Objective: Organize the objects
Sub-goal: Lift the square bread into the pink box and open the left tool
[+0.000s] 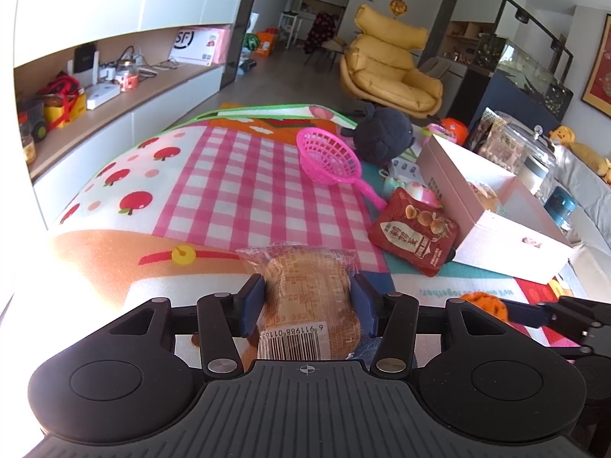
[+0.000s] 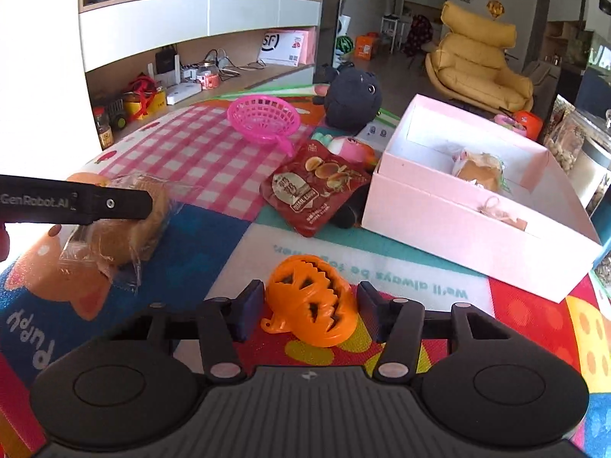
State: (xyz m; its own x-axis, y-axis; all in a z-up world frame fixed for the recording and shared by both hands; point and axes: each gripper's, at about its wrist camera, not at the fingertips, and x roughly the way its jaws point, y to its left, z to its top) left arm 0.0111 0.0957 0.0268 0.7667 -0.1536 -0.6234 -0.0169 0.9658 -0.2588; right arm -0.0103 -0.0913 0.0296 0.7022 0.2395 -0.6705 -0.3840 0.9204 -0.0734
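Left wrist view shows the left hand-held gripper (image 1: pixel 307 299) clamped on a wrapped bread packet (image 1: pixel 305 297) above the play mat (image 1: pixel 236 175). Right wrist view shows the right hand-held gripper (image 2: pixel 311 307) with its fingers spread either side of an orange pumpkin toy (image 2: pixel 311 311), not visibly pressing it, near the pink box (image 2: pixel 458 225).

The left gripper (image 1: pixel 307 297) sits at the bottom centre of its own view, its two blue pads (image 1: pixel 254 299) pressed against both sides of a wrapped bread (image 1: pixel 305 290) held between them. It also juts in from the left edge of the right wrist view as a dark bar. The right gripper (image 2: pixel 310 307) sits low at the bottom centre of its view, fingers parted around an orange pumpkin toy (image 2: pixel 311 305), with small gaps showing on both sides.
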